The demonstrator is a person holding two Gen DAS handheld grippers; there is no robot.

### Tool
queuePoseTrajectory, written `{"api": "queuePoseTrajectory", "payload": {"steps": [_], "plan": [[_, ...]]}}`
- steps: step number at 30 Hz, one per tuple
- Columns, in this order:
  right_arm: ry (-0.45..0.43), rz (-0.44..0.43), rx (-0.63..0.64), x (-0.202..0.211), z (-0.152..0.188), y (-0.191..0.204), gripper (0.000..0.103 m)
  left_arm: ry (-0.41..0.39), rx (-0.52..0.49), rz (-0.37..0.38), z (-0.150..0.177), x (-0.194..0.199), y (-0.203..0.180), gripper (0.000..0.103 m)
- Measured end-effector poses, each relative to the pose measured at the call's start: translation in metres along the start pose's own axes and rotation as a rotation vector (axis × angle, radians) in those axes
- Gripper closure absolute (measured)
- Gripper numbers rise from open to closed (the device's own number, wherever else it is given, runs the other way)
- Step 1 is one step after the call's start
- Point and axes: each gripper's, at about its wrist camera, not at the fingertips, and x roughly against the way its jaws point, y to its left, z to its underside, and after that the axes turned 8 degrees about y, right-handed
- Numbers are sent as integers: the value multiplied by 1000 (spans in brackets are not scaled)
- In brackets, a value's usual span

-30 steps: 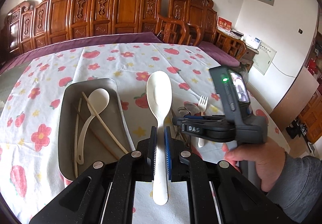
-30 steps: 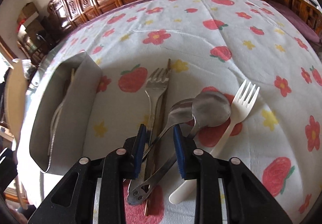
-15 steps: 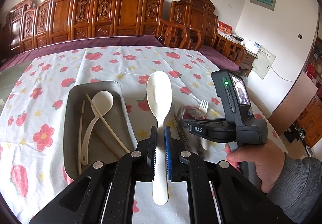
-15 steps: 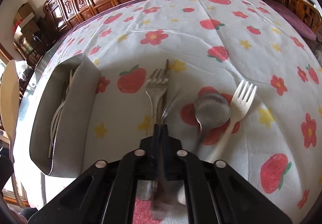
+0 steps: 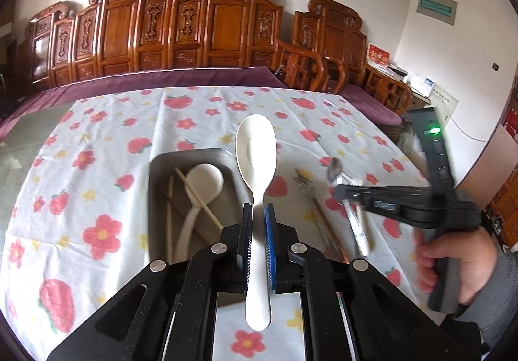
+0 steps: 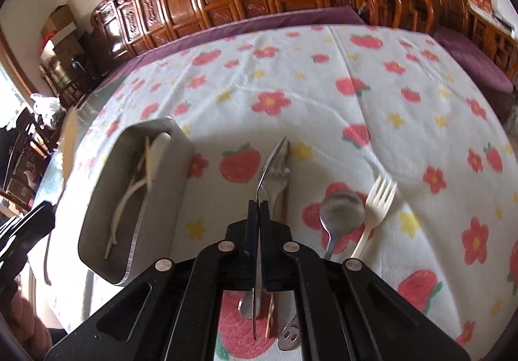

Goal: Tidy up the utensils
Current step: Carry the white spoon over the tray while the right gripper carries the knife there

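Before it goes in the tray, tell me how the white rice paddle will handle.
The rice paddle looks like plastic, so probably light and stiff. The left gripper pinches its thin handle low, with the broad head far out, so it may pivot. It looks glossy, perhaps slippery.

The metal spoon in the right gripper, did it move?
Yes. The metal spoon lay on the tablecloth beside the fork; now the right gripper holds it lifted.

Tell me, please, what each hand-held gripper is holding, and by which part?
The left hand-held gripper clamps the white rice paddle mid-handle; the right hand-held gripper pinches a metal spoon by its handle.
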Motion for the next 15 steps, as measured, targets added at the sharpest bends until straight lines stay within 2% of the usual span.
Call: {"api": "queuePoseTrajectory", "payload": {"steps": [9, 15], "plan": [[-34, -63, 67, 21, -8, 22, 100, 54, 34, -61, -13, -25, 28, 96], [-35, -84, 98, 24, -7, 34, 100, 109, 84, -63, -15, -51, 43, 96]]}}
